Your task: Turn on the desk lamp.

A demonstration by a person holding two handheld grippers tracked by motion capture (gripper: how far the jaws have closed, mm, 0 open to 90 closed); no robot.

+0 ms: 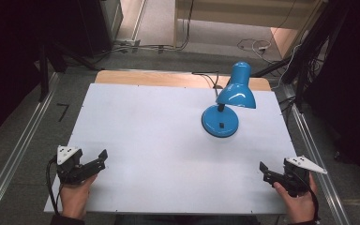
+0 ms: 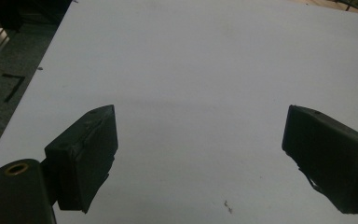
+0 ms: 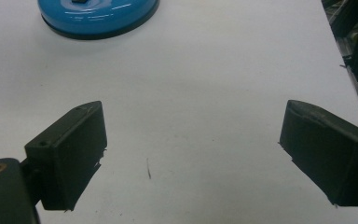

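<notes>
A glossy blue desk lamp stands on the white tabletop (image 1: 159, 140), right of centre toward the back. Its round base (image 1: 220, 121) carries a small black switch, and its shade (image 1: 236, 93) tilts down to the right. The base's near rim (image 3: 98, 16) lies far ahead of my right gripper (image 3: 193, 121). That gripper (image 1: 265, 171) rests at the near right corner, open, nothing between its jaws. My left gripper (image 1: 100, 159) sits at the near left corner, held in a hand. It too is open (image 2: 200, 126) over bare white surface.
A wooden strip (image 1: 159, 78) edges the table's back, where the lamp's black cord (image 1: 208, 75) runs off. Metal rails (image 1: 18, 154) flank both sides of the table. Cables (image 1: 253, 46) lie on the floor behind. A black tape mark (image 2: 13, 87) is on the floor at left.
</notes>
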